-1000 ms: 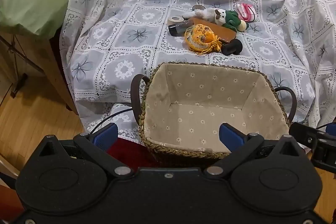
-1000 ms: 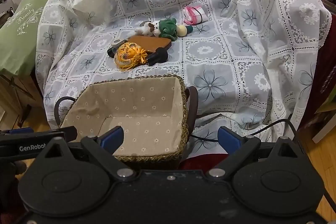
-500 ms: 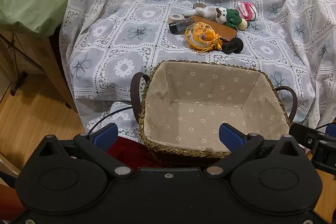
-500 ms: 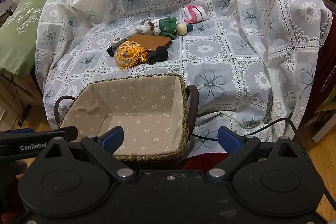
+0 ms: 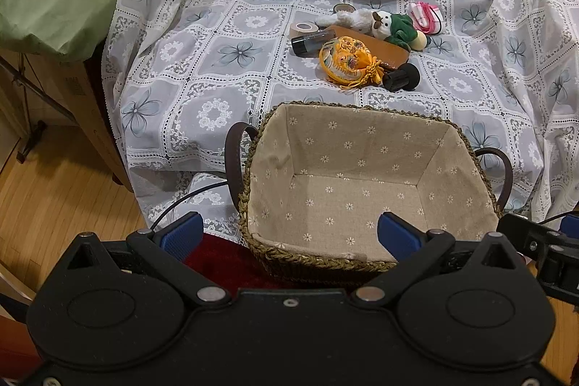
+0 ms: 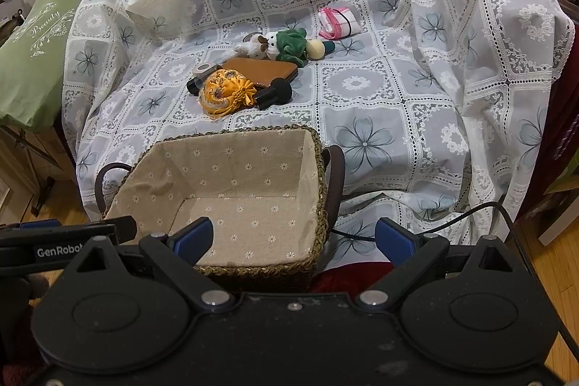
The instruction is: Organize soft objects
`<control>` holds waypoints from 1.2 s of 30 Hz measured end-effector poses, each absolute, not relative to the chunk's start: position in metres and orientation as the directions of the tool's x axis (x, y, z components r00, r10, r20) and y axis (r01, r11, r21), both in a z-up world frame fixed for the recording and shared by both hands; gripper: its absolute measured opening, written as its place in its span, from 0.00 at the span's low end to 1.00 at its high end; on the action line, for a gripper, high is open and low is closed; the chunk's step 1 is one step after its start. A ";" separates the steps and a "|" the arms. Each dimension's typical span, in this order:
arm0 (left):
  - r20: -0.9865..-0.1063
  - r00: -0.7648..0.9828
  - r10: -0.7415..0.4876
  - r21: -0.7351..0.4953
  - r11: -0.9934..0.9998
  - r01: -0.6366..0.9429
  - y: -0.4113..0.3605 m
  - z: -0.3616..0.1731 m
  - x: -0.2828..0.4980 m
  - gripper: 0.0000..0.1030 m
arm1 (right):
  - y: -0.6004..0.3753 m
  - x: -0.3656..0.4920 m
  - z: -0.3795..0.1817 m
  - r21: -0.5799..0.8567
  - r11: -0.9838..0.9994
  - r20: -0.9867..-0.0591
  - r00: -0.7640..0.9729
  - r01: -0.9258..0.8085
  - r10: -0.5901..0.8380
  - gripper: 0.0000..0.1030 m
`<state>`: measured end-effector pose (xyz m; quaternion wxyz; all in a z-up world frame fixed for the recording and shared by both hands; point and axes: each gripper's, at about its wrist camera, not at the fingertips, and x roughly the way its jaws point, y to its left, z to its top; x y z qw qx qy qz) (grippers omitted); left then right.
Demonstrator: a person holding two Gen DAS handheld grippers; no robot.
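The lined basket (image 5: 369,190) sits empty at the near edge of the cloth-covered seat, likely as the drop point. Beyond the basket lie the orange pouch (image 5: 343,62) and plush toy (image 5: 391,24) (among harder items). Both the left gripper (image 5: 289,234) and right gripper (image 6: 293,237) have jaws spread, holding nothing.

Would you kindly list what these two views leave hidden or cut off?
- Left view: brown case, partly under the pouch and plush.
- Right view: tape roll, mostly behind the pouch.
- Left view: right claw, cut off by the right edge.
- Both: basket near wall, behind the claws.
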<state>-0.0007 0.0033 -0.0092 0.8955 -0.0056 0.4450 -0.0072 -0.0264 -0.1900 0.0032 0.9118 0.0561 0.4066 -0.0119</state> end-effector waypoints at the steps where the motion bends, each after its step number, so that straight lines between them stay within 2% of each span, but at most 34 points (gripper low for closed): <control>1: -0.797 0.604 -0.018 -0.016 1.000 0.008 0.003 -0.009 0.000 0.97 | -0.190 -0.026 0.003 0.093 0.993 -0.743 0.669 0.067 0.024 0.94; 36: -0.798 0.601 -0.035 -0.028 0.999 0.021 0.001 -0.009 -0.003 0.96 | -0.191 -0.024 -0.002 0.109 0.992 -0.763 0.645 0.064 0.042 0.94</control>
